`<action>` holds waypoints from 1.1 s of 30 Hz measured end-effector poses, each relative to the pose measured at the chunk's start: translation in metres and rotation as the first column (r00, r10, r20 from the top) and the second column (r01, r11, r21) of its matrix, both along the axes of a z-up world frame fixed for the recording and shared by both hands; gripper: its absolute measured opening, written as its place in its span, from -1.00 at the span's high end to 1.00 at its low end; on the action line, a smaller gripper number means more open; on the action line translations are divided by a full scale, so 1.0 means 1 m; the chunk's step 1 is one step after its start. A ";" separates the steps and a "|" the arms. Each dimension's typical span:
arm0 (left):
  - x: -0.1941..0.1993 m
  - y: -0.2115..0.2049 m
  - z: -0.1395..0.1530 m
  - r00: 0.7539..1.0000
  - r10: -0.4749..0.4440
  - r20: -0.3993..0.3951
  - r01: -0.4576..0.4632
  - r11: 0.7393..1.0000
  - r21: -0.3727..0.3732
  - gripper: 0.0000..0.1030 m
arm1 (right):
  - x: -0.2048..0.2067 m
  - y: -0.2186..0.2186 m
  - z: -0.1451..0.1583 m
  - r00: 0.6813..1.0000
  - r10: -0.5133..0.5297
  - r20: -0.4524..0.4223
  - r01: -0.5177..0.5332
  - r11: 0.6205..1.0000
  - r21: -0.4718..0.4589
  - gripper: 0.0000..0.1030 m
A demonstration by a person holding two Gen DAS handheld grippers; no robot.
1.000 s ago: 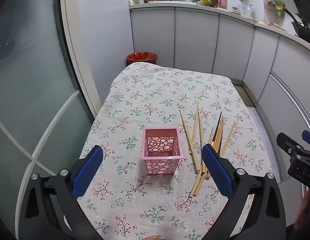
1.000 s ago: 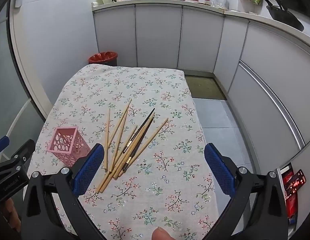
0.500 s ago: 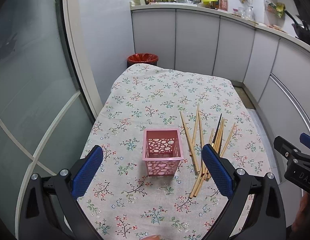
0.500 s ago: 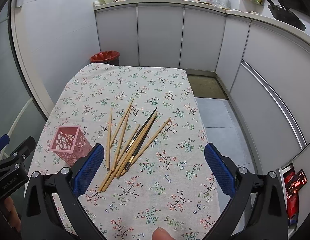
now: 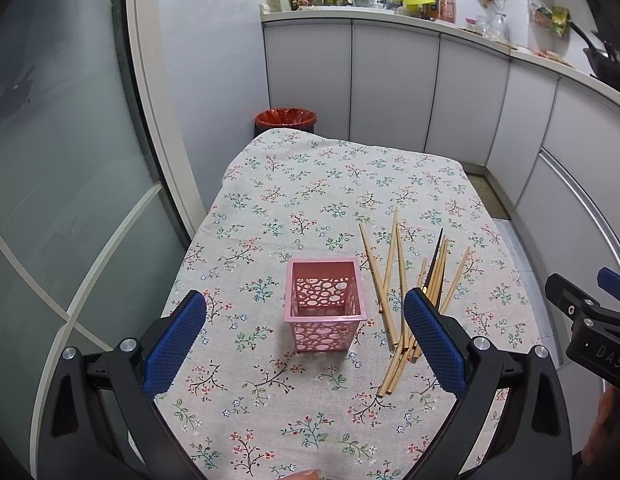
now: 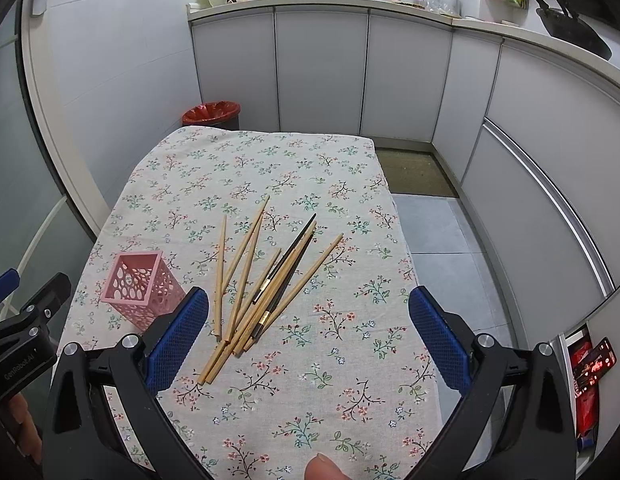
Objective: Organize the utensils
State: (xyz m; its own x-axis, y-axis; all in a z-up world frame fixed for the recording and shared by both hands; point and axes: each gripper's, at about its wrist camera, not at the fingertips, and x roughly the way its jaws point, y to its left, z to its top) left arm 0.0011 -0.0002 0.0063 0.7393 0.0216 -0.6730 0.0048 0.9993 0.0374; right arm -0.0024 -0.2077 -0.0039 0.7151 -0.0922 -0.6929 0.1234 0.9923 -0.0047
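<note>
A loose fan of chopsticks (image 6: 265,280) lies on the counter (image 6: 310,184), which is covered by a pale cloth printed with small flowers. Most are plain light wood, tapering toward the far end; two are dark, nearly black, each with a small gold band near the thick end (the bands show best from the right wrist camera). Their thick ends bunch together near the viewer and overlap, so an exact count is hard to make there.

Just left of the fan stands a pink basket (image 5: 325,304), square, upright and open-topped, its walls pierced with round holes. It is apart from the nearest stick.

The left tongs (image 5: 305,338) hover with blue pads spread wide, the basket between them in the picture and nothing held. The right pad covers the lower part of several chopsticks (image 5: 406,292) in this view.

The right tongs (image 6: 309,334) are likewise wide apart and hold nothing, above the cloth near the sticks' thick ends. The left pad hides part of the basket (image 6: 139,286) there.

A fingertip (image 6: 324,467) pokes in at the bottom edge, cut off. Behind the counter's far end a red bin (image 5: 285,119) is partly hidden.
</note>
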 end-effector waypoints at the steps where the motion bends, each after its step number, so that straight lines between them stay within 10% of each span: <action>1: 0.000 0.000 0.000 1.000 0.000 -0.001 0.000 1.000 0.000 -0.87 | 0.000 0.000 0.000 1.000 0.000 0.001 0.000 1.000 0.000 -0.86; 33: 0.006 -0.004 0.003 1.000 0.001 0.017 -0.001 1.000 0.008 -0.87 | 0.018 -0.015 0.003 1.000 -0.004 -0.018 0.004 1.000 0.017 -0.86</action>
